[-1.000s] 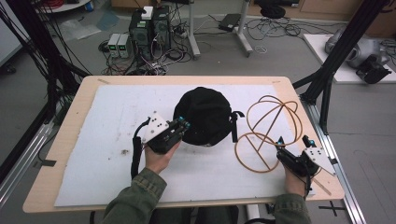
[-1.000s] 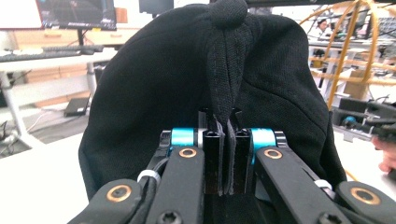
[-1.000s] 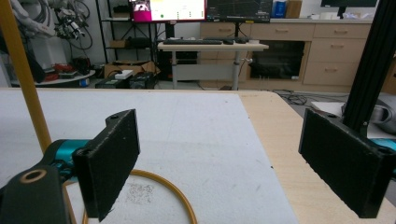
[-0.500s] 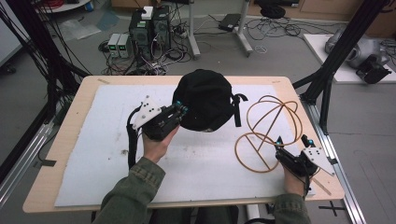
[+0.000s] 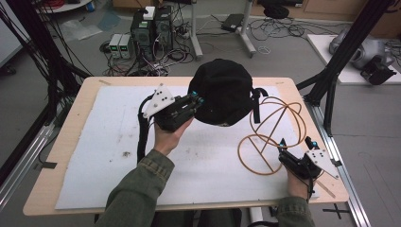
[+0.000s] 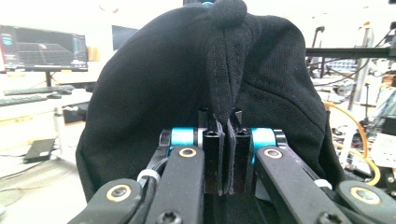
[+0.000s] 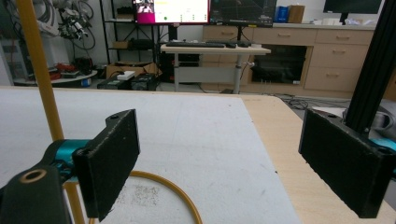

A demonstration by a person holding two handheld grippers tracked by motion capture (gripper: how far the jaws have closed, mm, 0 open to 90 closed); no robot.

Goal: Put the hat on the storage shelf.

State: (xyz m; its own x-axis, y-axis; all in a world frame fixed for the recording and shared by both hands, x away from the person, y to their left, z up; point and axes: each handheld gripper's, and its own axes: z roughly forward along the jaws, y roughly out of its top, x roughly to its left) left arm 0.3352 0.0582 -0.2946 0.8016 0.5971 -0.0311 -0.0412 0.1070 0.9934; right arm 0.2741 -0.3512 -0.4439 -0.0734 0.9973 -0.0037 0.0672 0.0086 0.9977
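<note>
The black cap point(image 5: 222, 92) hangs in the air above the far middle of the table point(image 5: 71, 142), clear of the white mat point(image 5: 118, 156) that covers it. The left gripper point(image 5: 195, 99) holds it from the cap's left side, and the left gripper view shows its fingers point(image 6: 212, 158) pressed together on a folded ridge of the cap's point(image 6: 187, 84) fabric, the seam pinched flat between the two pads while the crown bulges up and away beyond them. A strap hangs down the cap's right side, toward the yellow wire frame point(image 5: 272, 137).

That frame, made of crossing hoops, stands on the mat just right of and nearer than the cap. The right gripper point(image 5: 295, 144) rests low at the frame's near right edge, fingers point(image 7: 112, 158) spread wide apart with nothing between them. In the right gripper view one upright yellow rod point(image 7: 39, 74) of the frame passes just outside the left finger, and a curved hoop lies on the mat below it.
</note>
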